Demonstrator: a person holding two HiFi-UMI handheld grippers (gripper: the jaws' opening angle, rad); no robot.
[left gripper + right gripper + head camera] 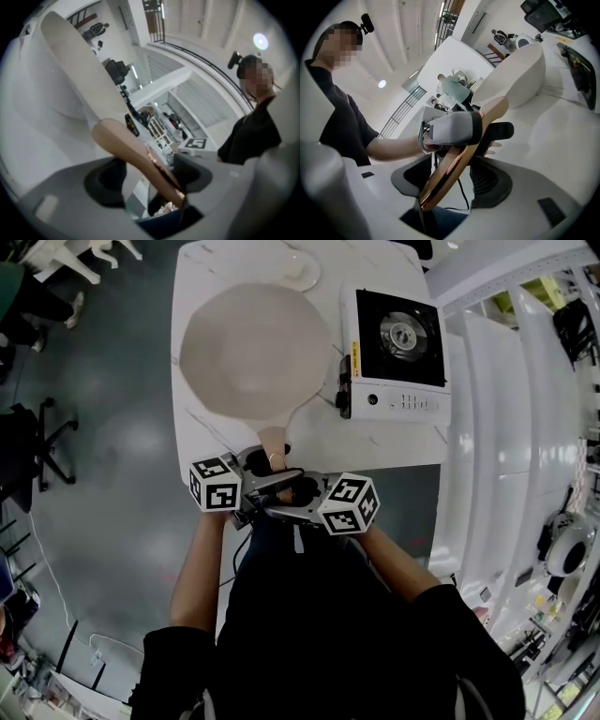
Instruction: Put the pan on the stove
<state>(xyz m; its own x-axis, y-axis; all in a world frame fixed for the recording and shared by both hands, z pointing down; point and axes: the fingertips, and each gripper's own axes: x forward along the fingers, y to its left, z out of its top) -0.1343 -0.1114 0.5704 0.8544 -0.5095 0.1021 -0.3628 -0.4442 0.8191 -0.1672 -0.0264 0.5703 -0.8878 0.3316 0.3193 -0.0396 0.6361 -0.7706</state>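
Observation:
A cream pan (253, 343) lies on the white table (384, 442) with its tan handle (272, 439) pointing at me. The portable stove (398, 352) stands to its right, burner bare. Both grippers meet at the handle's end. My left gripper (268, 465) comes in from the left. In the left gripper view the handle (126, 140) runs between the jaws of this gripper (152, 176), which stand apart around it. My right gripper (281, 502) reaches in from the right. In the right gripper view the handle (454, 164) passes between its jaws (450, 180) with a gap on the right side.
A small white dish (300, 273) sits at the table's far edge behind the pan. White shelving (525, 427) lines the right side. A black chair (28, 446) stands on the grey floor at the left, and the table's near edge is just ahead of the grippers.

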